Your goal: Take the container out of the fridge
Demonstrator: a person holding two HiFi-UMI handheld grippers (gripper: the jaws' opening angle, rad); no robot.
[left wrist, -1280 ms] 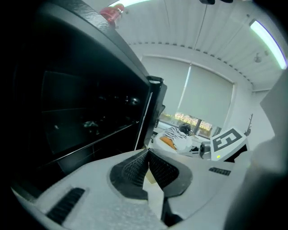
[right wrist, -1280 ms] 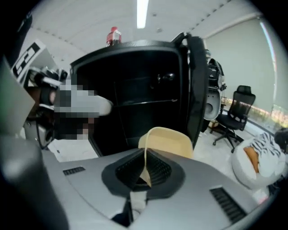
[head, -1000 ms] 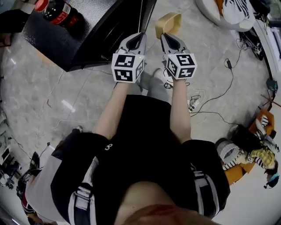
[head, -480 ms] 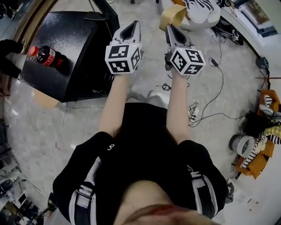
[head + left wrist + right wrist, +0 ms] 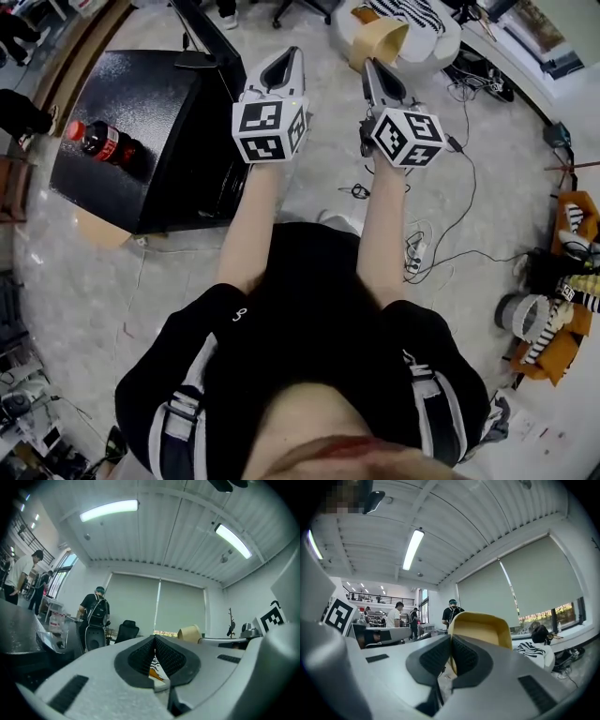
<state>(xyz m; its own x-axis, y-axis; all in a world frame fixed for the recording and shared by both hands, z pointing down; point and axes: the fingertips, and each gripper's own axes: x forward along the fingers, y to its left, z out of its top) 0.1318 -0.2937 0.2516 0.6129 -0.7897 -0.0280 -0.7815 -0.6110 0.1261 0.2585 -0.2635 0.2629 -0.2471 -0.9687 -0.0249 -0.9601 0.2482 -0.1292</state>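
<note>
Two tools are reaching out ahead of you over a pale stone floor (image 5: 319,169). Are you seeing the same?

Yes. You are standing in a big open room. Long lamps (image 5: 108,509) are glowing on a ribbed ceiling, and pale blinds (image 5: 180,609) are hanging over the windows. Cables (image 5: 459,202) are trailing across the floor at your right.

Where is the black fridge (image 5: 122,131) sitting?

Low at your left, with a cola bottle (image 5: 101,142) resting on its top.

What are you gripping?

Your right tool (image 5: 373,67) is pinching the wall of the tan container (image 5: 382,39), with its jaws closing tight on that wall. The container is sticking up past the jaw tips, and its hollow side is facing back toward you.

And where is the container hanging?

In the air, outside the fridge and well apart from it, off to the fridge's right. It is showing near a white round seat (image 5: 436,28) with striped cloth on it.

What is your other hand doing?

Your left tool (image 5: 281,58) is carrying nothing. Its jaws are pressing together at the tips, leaving only a sliver lower down where striped cloth is showing through.
</note>
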